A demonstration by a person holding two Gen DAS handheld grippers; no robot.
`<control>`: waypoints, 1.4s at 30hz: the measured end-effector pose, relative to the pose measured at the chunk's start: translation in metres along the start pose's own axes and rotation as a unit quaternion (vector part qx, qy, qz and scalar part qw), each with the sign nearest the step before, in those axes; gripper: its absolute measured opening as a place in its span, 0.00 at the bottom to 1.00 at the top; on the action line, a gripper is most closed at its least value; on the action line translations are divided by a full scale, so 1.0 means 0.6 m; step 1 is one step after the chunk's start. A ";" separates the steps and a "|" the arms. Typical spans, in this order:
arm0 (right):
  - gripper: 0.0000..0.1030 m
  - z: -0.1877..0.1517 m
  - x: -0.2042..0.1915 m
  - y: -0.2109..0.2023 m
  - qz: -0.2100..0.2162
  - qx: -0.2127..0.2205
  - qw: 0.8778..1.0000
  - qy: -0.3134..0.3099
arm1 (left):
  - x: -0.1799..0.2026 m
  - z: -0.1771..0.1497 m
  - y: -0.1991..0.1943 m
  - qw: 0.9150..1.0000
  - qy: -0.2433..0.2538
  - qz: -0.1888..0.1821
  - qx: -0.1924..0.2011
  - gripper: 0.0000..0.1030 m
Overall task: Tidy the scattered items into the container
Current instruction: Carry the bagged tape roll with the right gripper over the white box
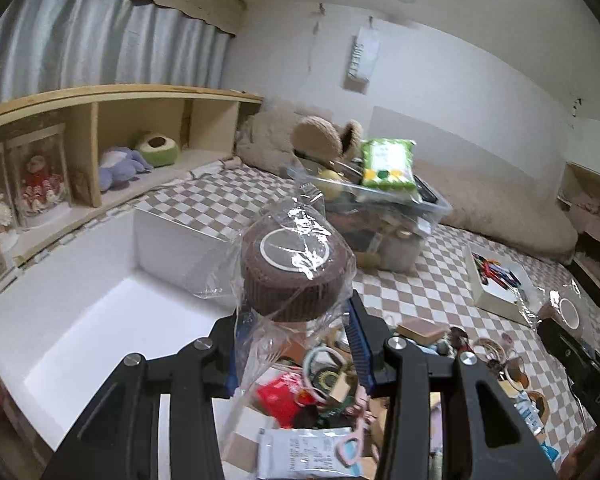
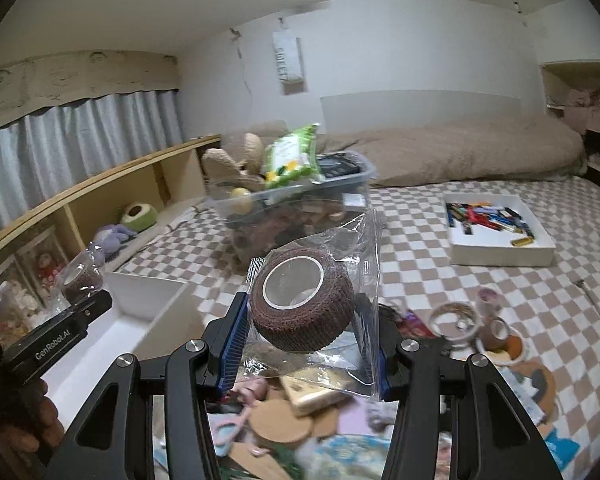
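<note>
In the left wrist view my left gripper (image 1: 296, 344) is shut on the clear wrapper of a brown bandage roll (image 1: 296, 268), which stands up above the blue pads (image 1: 358, 340). It hangs over the near edge of the white container (image 1: 100, 300) at the left. My right gripper (image 2: 304, 332) is shut on a second wrapped brown bandage roll (image 2: 304, 304), held above the checked bedcover. The right wrist view shows the left gripper (image 2: 96, 304) with its roll (image 2: 80, 276) beside the white container (image 2: 148, 292). At the right edge of the left wrist view is the right gripper (image 1: 556, 324).
A heap of scattered small items (image 1: 320, 392) lies under both grippers. Behind stands a full clear bin (image 2: 296, 200) topped by a green packet (image 2: 290, 154). A white tray of pens (image 2: 496, 236) sits to the right. A wooden shelf (image 1: 112, 112) with plush toys runs along the left.
</note>
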State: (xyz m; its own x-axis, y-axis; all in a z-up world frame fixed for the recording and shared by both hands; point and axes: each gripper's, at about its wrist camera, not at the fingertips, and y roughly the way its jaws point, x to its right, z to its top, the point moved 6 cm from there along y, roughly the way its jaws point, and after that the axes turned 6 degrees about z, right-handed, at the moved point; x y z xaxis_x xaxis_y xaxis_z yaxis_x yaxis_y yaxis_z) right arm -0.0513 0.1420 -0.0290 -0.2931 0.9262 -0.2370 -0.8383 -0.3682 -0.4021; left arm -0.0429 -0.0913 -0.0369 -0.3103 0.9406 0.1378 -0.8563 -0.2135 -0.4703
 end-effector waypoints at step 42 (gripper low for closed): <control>0.51 -0.049 -0.329 0.119 0.178 -0.091 0.975 -0.102 | -0.245 0.016 0.005 0.987 -0.049 0.150 0.012 0.42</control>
State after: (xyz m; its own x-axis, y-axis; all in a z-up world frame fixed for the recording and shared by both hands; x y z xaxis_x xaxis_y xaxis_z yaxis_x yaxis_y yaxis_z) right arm -0.0399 -0.0696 -0.0370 -0.6507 0.7276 -0.2172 -0.5771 -0.6597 -0.4814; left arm -0.0040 -0.2329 -0.0505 -0.5884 0.8046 0.0800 -0.7294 -0.4855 -0.4819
